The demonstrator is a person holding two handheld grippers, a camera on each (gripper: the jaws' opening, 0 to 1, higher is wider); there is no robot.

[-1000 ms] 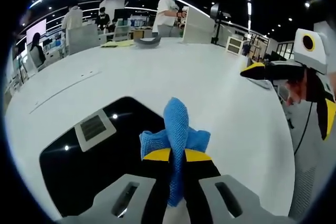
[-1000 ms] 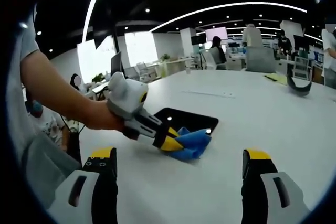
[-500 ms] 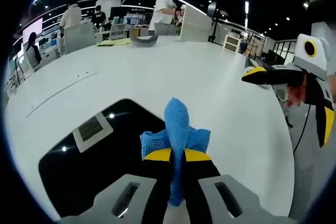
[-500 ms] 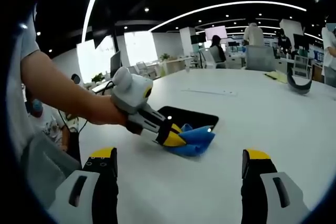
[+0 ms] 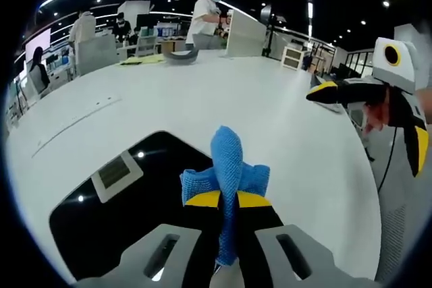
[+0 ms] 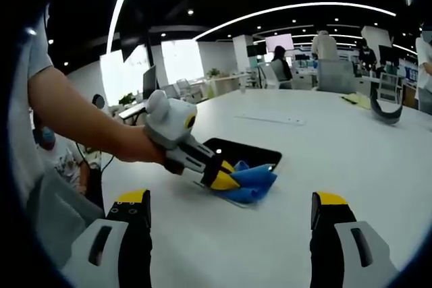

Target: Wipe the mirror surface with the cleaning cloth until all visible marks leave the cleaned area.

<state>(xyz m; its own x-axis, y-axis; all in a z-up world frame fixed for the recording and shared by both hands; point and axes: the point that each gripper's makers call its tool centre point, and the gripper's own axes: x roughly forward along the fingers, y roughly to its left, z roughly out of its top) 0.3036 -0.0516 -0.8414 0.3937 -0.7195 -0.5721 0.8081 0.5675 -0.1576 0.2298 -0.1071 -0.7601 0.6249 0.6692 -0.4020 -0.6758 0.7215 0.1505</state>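
Note:
A dark rectangular mirror (image 5: 115, 200) lies flat on the white table (image 5: 202, 99) and reflects ceiling lights and a vent. My left gripper (image 5: 228, 199) is shut on a blue cleaning cloth (image 5: 228, 163), whose folds stick up over the mirror's right edge. In the right gripper view the left gripper (image 6: 226, 180) presses the blue cloth (image 6: 253, 181) at the near edge of the mirror (image 6: 239, 152). My right gripper (image 6: 229, 210) stands open above the table, nothing between its jaws. It also appears at the right of the left gripper view as the right gripper (image 5: 324, 91).
A person's bare arm (image 6: 74, 123) holds the left gripper. A dark curved object (image 5: 181, 55) and yellow papers (image 5: 142, 60) lie at the table's far side. Several people, chairs and desks stand beyond the table (image 6: 351, 139).
The left gripper with the cloth has shifted slightly along the mirror's edge. The right gripper has stayed open and nearly still.

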